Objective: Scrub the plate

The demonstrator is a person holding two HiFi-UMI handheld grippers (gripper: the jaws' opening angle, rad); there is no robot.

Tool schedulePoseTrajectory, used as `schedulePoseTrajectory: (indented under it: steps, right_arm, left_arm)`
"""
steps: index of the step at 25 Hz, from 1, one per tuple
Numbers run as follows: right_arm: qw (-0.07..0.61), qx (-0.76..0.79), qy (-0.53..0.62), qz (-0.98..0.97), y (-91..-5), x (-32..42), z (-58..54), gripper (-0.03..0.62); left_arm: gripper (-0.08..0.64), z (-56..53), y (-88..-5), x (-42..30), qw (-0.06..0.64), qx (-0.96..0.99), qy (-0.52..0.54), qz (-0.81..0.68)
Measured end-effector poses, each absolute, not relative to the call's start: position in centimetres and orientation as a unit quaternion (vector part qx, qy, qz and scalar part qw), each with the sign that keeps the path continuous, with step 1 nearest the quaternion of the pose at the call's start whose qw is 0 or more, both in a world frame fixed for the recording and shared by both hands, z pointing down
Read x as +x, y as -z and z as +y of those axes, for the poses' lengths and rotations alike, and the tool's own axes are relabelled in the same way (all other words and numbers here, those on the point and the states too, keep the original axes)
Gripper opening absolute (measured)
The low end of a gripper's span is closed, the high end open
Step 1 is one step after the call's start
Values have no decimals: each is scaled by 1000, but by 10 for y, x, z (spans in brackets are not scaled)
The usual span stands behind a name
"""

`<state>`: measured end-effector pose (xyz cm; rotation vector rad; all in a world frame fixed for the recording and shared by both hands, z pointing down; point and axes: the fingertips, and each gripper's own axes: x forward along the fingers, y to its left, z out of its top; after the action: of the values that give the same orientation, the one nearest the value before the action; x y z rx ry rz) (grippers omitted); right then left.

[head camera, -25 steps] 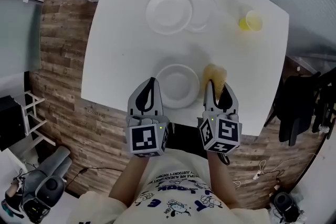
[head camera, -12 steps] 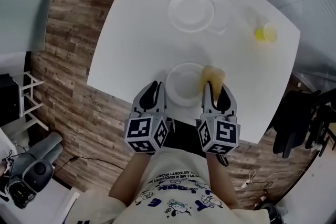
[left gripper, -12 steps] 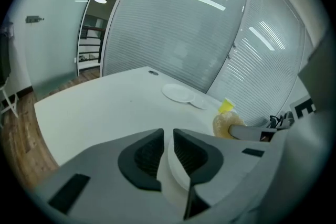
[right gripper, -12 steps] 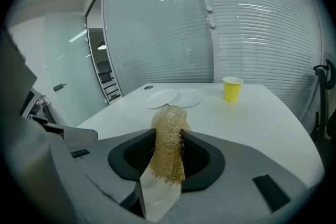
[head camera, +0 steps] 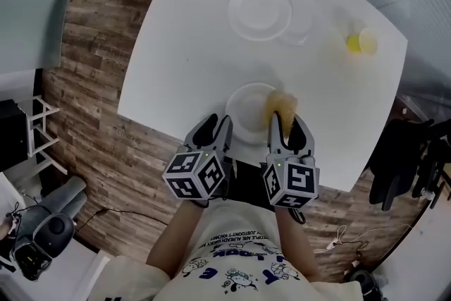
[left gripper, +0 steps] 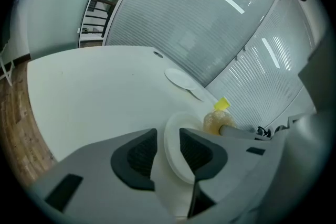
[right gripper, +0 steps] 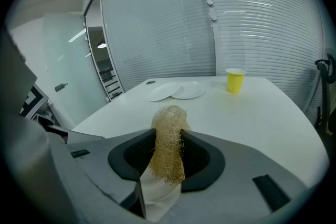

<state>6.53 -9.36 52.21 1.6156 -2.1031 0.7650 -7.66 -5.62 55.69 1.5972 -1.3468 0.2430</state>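
Right now the plate (head camera: 246,108) lies flat on the white tabletop (head camera: 176,46), close to its near edge. Its near rim stands between the jaws of the left claw (head camera: 213,126), which are apart and have just been opening; the pads do not clamp the rim. At the plate's right side sits a straw-coloured fibre scrubber (head camera: 283,106), clenched between the jaws of the right claw (head camera: 289,125), its tuft sticking out past the fingertips. Whether the tuft touches the plate I cannot tell. Farther across the tabletop two more plates (head camera: 259,10) overlap, and a yellow cup (head camera: 362,43) stands well apart to their right.
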Motion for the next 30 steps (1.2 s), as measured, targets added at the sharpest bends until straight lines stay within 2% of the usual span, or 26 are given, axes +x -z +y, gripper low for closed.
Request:
schedulePoseTrajectory:
  steps: [20, 21, 23, 30]
  right_arm:
    - [196, 572, -272, -749, -529, 64, -92, 126]
    - [196, 572, -272, -749, -529, 64, -92, 126]
    - [196, 572, -271, -749, -528, 64, -92, 126]
    - [196, 571, -271, -749, -528, 64, -91, 126]
  left_arm:
    - [153, -56, -568, -49, 535, 668, -104, -507]
    - [148, -56, -569, -49, 538, 666, -103, -506]
    - [89, -55, -570, -50, 541, 664, -101, -506]
    - [75, -57, -567, -48, 550, 671, -75, -492]
